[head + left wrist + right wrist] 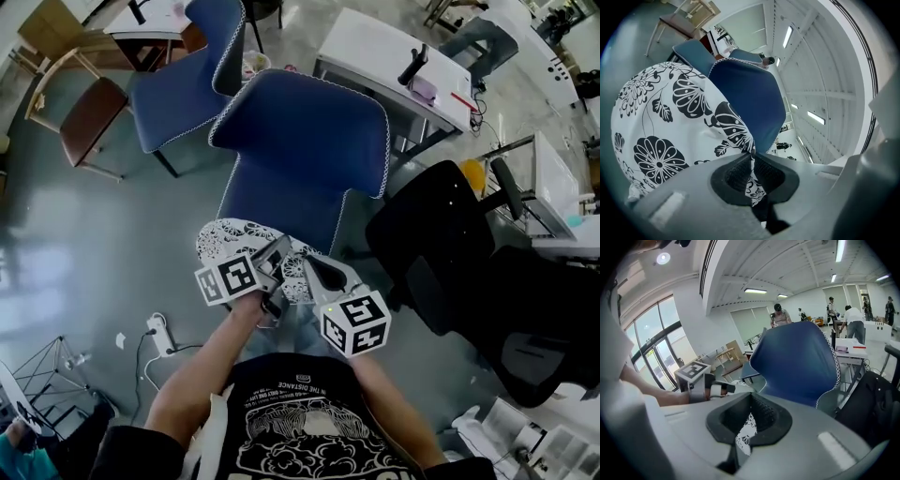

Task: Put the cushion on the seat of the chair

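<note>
The cushion point(228, 241), white with a black flower print, hangs just above the front edge of the blue chair's seat point(281, 202). My left gripper point(270, 262) is shut on its near edge, and the left gripper view shows the printed fabric point(670, 122) pinched between the pads, with the blue chair back point(750, 98) behind it. My right gripper point(314, 274) is shut on the same edge beside the left one; a strip of cushion fabric point(746, 427) shows between its jaws. The blue chair back point(797, 362) stands ahead of it.
A second blue chair point(192, 80) stands behind on the left, next to a wooden chair with a brown seat point(92, 117). A black office chair point(441, 239) is close on the right. White desks point(394, 61) stand behind. A power strip point(159, 335) lies on the floor.
</note>
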### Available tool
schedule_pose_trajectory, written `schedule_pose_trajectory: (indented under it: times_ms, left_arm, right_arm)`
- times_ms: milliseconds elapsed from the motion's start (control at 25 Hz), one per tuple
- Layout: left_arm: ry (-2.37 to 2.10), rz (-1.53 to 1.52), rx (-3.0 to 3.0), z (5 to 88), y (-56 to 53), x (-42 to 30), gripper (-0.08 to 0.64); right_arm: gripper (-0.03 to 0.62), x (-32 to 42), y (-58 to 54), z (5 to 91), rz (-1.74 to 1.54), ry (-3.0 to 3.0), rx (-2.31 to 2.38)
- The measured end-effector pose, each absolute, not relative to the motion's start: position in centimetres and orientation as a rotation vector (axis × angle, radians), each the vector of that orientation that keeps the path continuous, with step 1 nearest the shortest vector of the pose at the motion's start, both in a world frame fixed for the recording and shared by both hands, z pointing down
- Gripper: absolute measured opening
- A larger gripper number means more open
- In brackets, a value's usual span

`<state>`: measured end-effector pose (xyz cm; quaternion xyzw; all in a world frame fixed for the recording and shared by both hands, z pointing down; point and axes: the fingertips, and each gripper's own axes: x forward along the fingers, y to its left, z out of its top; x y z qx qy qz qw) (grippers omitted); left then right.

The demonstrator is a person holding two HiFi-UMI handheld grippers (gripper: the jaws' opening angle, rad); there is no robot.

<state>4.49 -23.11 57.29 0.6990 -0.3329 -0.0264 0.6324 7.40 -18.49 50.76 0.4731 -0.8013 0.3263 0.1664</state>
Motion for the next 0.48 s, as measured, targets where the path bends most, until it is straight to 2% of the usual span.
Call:
schedule_pose_trajectory:
  times_ms: [480]
  left_arm:
    - [-0.823,-0.084,1.522,62.8,-28.5,7.5,0.017]
  right_arm:
    - [-0.002,9.1,-22.1,55.2,0.974,-2.252,1.148]
